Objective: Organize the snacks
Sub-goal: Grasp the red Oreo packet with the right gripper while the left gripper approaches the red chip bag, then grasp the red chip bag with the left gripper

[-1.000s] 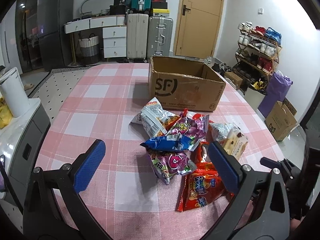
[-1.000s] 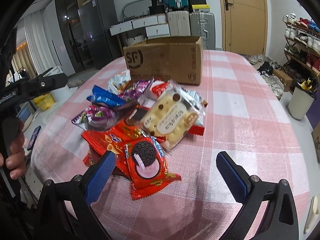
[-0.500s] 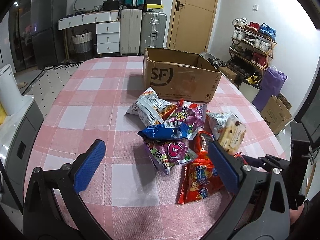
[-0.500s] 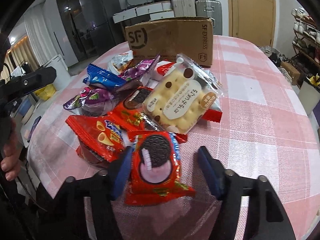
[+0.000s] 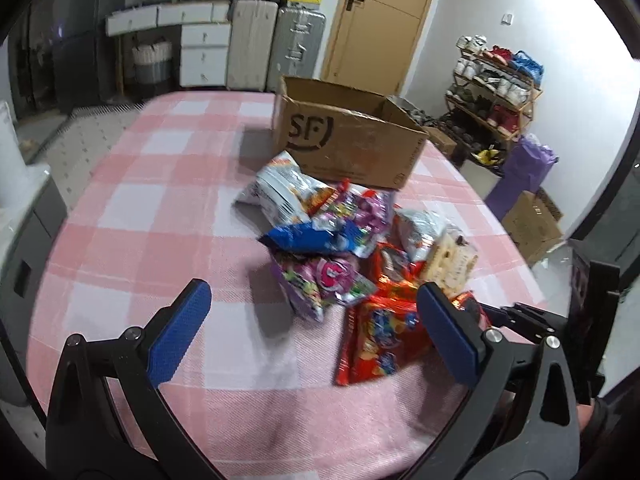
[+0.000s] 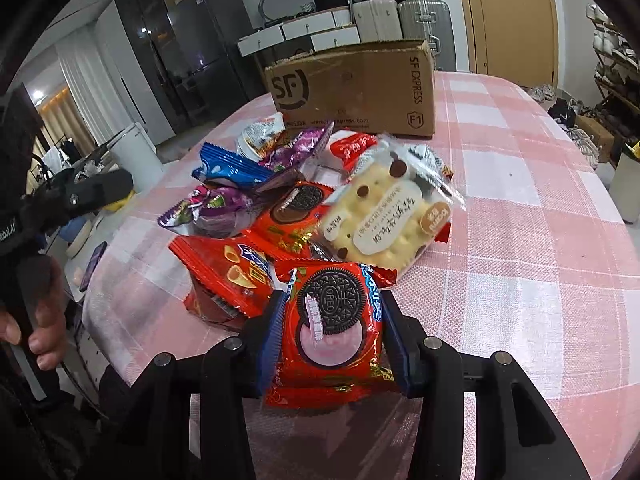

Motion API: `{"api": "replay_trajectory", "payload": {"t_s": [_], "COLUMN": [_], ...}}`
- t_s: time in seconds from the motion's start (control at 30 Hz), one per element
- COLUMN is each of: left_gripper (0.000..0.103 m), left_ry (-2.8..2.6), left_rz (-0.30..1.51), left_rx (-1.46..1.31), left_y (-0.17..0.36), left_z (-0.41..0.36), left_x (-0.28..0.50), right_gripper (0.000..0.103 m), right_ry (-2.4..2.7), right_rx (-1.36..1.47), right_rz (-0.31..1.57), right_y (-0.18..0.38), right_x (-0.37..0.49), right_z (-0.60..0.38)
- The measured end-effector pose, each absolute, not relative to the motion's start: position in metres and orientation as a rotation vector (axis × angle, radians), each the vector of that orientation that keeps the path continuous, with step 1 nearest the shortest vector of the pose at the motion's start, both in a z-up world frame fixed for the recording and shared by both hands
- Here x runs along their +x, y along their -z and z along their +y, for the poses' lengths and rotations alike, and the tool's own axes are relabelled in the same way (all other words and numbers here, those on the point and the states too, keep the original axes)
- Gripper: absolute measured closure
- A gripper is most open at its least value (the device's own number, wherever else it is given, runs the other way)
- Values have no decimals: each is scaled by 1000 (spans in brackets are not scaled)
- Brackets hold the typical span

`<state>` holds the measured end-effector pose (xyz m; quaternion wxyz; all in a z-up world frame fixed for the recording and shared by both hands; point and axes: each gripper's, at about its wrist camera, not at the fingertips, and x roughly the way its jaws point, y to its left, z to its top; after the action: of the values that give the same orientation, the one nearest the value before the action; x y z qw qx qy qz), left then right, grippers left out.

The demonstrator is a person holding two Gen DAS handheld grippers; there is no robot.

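Right gripper (image 6: 332,344) was what I watched first: its jaws were closing, and the blue pads already sat against both side edges of the red Oreo packet (image 6: 330,320), so I read it as a grip taking hold. That packet lay at the near end of the snack pile (image 6: 304,208), on the pink checked tablecloth (image 6: 520,240), with its far edge lapping the pale biscuit pack (image 6: 384,216) and the red chip bag (image 6: 228,276) just beside it.

I judged the Oreo packet to be light, with a slick, crinkly foil wrapper and brittle cookies inside. Squeezing hard across the middle could crack them; squeezing too little could let the film slide out. The side seams, where the pads sat, looked like the safest hold to me.

Left gripper (image 5: 316,332) hung with its 2 pads spread wide and nothing between them, over the cloth on the near side of the pile. From that view the purple candy bag (image 5: 320,284) and the blue packet (image 5: 308,240) sat nearest to it. Both looked soft and puffy, best pinched at a crimped end.

Beyond the pile stood the open cardboard box (image 6: 356,92), which I took to be where the snacks belonged. Whether anything was inside it yet, I could not tell.
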<state>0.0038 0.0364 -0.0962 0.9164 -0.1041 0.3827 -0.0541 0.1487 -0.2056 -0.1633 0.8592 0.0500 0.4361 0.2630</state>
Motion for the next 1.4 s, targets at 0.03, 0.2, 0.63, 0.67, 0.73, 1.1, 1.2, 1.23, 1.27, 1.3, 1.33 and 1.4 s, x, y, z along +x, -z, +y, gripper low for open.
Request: {"api": "replay_trajectory", "payload": {"t_s": [0.03, 0.2, 0.63, 0.67, 0.73, 1.1, 1.2, 1.23, 1.27, 1.3, 1.33, 1.4], "left_gripper": [1, 1, 1, 1, 1, 15, 37, 40, 44, 49, 52, 55], "left_ry": [120, 166, 267, 275, 279, 258, 252, 245, 253, 270, 285, 294], "left_rz": [793, 817, 925, 935, 948, 1004, 1024, 1026, 1028, 1029, 1022, 1009], "left_rx": [-218, -213, -219, -223, -227, -217, -221, -214, -218, -227, -231, -205], "left_y": [97, 103, 126, 128, 133, 156, 163, 164, 166, 168, 168, 166], "left_z": [35, 25, -17, -20, -24, -42, -44, -44, -44, -44, -44, -48], "left_x": [3, 0, 13, 16, 18, 39, 44, 46, 47, 49, 48, 48], "right_gripper": [57, 57, 57, 57, 57, 57, 57, 57, 57, 57, 57, 57], "right_ry": [-554, -555, -527, -524, -516, -510, -508, -507, -506, -504, -504, -503], "right_rx": [110, 132, 185, 190, 196, 201, 207, 211, 215, 218, 220, 220], "right_rz": [912, 893, 825, 823, 821, 821, 824, 826, 827, 827, 827, 825], "right_y": [162, 158, 146, 146, 147, 157, 159, 160, 160, 160, 160, 161], "right_x": [148, 144, 133, 133, 132, 129, 129, 130, 130, 130, 131, 131], "right_z": [-206, -213, -235, -238, -242, -252, -254, -255, -256, -257, -257, -257]}}
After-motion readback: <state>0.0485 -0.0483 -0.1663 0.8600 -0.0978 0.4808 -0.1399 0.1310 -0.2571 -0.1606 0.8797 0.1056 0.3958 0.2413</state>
